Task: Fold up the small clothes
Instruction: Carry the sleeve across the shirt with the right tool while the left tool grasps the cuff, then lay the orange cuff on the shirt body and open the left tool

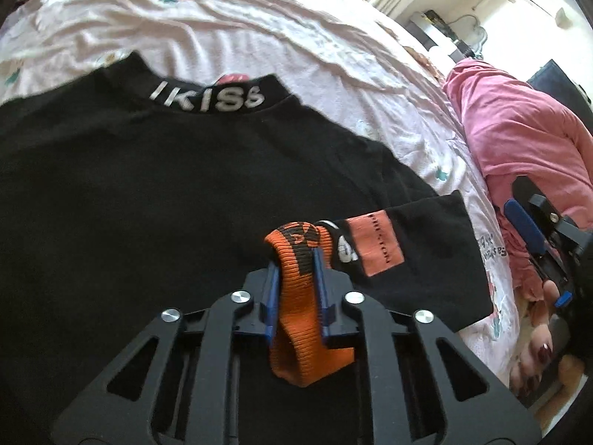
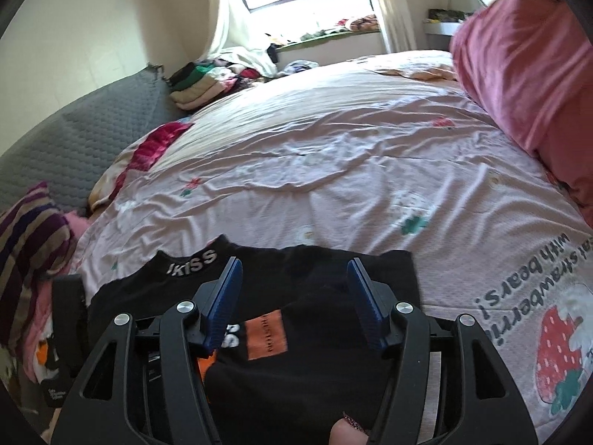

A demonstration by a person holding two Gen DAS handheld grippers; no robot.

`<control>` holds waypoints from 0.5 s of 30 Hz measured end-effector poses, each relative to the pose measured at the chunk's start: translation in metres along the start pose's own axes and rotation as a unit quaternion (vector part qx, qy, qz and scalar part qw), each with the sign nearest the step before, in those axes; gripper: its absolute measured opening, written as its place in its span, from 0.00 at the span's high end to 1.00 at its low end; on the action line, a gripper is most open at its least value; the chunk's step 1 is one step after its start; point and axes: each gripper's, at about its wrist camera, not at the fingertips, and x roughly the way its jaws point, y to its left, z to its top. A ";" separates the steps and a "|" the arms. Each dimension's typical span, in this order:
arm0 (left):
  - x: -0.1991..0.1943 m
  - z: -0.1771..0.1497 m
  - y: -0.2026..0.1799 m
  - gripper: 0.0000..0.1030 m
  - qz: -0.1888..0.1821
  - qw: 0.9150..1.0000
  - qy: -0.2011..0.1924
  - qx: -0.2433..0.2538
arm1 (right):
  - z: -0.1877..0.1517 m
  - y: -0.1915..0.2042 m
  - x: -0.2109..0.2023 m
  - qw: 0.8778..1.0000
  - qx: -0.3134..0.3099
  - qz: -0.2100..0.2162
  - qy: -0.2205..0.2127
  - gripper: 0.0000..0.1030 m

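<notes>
Two views are being catalogued, left wrist first.

Left wrist view: the left gripper is being shown with its jaws clamped on an orange ribbed cuff, which is being pinched between the blue pads and is bunching up above and sagging below them. The cuff is being held over a black shirt that is lying spread on the bed, its collar, lettered in white, pointing away from the jaws. The sleeve, marked by an orange patch, is being seen running from the cuff out toward the right edge of the shirt, so its long axis is lying crosswise to the jaws. At the far right, a hand and the right gripper are being glimpsed beside a pink garment.

Right wrist view: the right gripper is being shown with its jaws standing apart and nothing pressed between them; the black shirt is lying just below and ahead, the patch sitting between the fingers in the picture. The collar lies ahead and to the left. The bedspread is stretching away beyond, with piled clothes well apart near the window.

Judgement: the sleeve fold is being led by the left hand, which is the nearer one; the cuff is likely to be carried inward across the shirt body.
</notes>
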 end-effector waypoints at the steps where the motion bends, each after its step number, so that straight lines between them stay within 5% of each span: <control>1: -0.003 0.000 -0.003 0.93 0.001 1.000 -0.006 0.008 | 0.001 -0.005 0.000 1.000 0.010 -0.001 0.001 0.44; 15: -0.100 0.030 0.001 0.94 -0.016 0.993 -0.116 0.021 | 0.006 -0.052 -0.008 0.996 0.088 -0.032 -0.005 0.44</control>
